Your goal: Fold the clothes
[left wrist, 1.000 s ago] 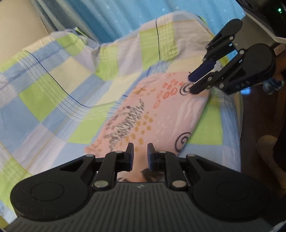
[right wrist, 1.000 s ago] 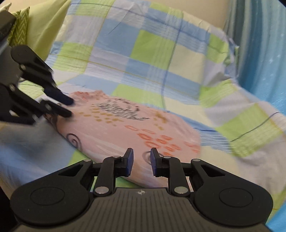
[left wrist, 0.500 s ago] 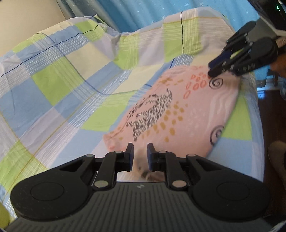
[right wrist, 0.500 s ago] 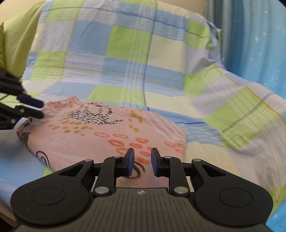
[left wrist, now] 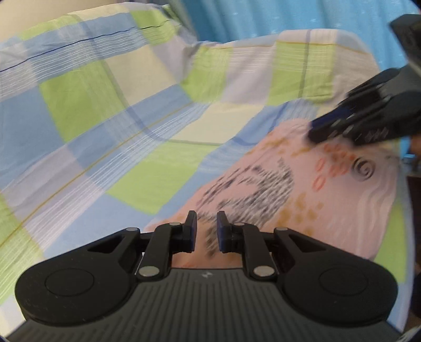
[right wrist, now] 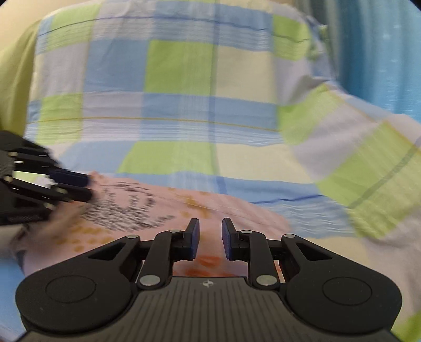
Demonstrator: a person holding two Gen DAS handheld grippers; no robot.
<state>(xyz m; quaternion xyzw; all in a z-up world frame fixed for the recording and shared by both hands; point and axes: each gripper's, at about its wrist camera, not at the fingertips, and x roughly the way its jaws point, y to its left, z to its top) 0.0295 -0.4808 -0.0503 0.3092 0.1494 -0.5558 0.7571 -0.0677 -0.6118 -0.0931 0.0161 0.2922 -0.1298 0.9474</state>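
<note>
Pink fabric with a printed pattern is seen in both wrist views: a folded pink garment [left wrist: 302, 200] is laid flat on a bed, on a checked bedsheet [left wrist: 110, 110] of blue, green and cream squares. On the garment a patch of small black marks, orange spots and a dark spiral are printed. The garment is placed near the edge of the bed, and a blue curtain [left wrist: 250, 18] is seen behind the bed. The left gripper [left wrist: 206, 234] is held low over the near end of the garment; its jaws are spread, a gap is seen between them, and nothing is pinched. Whether its fingertips touch the cloth cannot be told. The right gripper [right wrist: 209, 238] is held over the opposite end of the garment, also with jaws spread and nothing between them. In the left wrist view the right gripper is seen at the upper right, blurred, with its tips at or just above the far edge of the pink cloth. In the right wrist view the left gripper is seen at the left side, blurred too, near the black printed patch. A green cloth [right wrist: 13, 86] is visible at the left edge of that view.
</note>
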